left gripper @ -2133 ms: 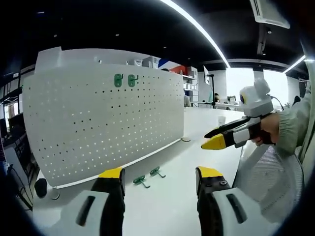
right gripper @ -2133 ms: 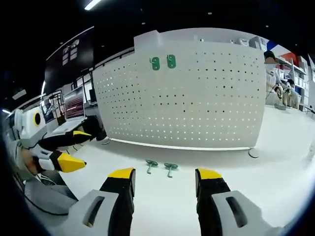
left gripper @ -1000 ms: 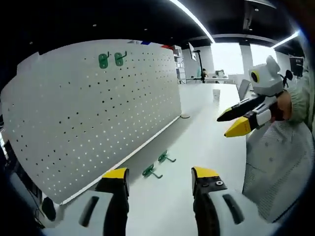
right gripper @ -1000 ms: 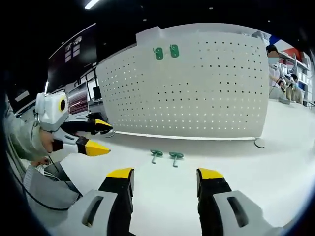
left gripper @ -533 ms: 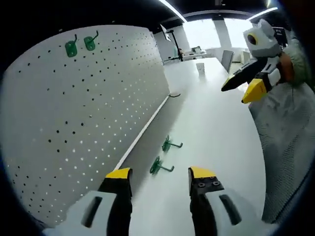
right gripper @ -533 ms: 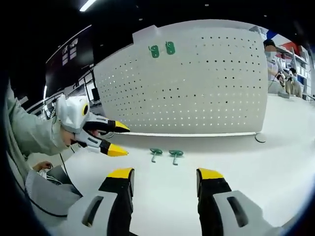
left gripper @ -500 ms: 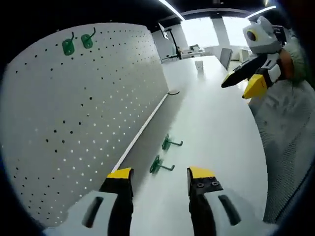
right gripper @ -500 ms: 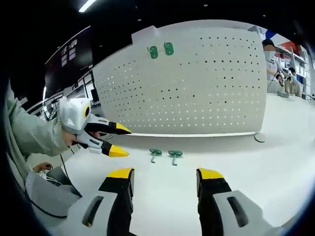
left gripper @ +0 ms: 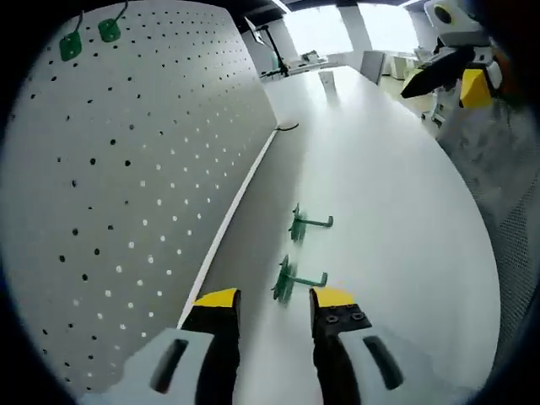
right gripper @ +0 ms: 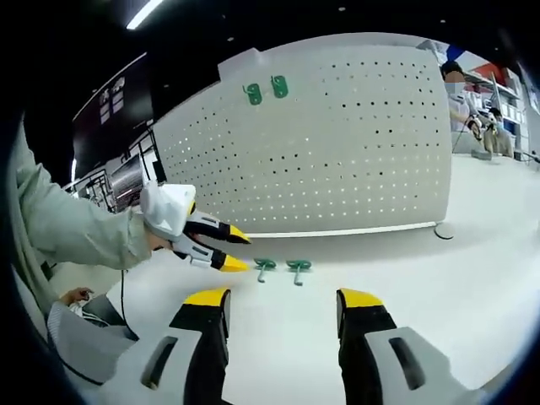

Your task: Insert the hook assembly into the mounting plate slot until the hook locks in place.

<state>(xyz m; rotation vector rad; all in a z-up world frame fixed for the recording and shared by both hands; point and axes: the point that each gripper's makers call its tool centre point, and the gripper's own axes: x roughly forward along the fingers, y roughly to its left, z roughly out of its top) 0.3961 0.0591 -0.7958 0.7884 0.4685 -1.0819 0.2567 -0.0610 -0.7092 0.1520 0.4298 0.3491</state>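
A white pegboard plate [left gripper: 126,186] [right gripper: 337,143] stands upright on the white table, with two green hooks [left gripper: 67,46] [right gripper: 252,93] mounted near its top. Two loose green hooks lie on the table in front of it. The nearer hook [left gripper: 291,283] [right gripper: 265,267] rests just ahead of my left gripper [left gripper: 274,299], which is open and low over the table. The second hook [left gripper: 304,226] [right gripper: 298,267] lies a little beyond. In the right gripper view the left gripper [right gripper: 240,251] points at the hooks from the left. My right gripper [right gripper: 284,299] [left gripper: 460,72] is open, empty, held back from them.
A person's light green sleeve [right gripper: 67,228] holds the left gripper. A small round foot [right gripper: 445,229] sits by the pegboard's right end. A grey mesh surface [left gripper: 506,169] borders the table on the right. People sit in the background [right gripper: 460,84].
My left gripper has dropped and moved forward until it is right at the nearer loose hook. The right gripper has stayed in place.
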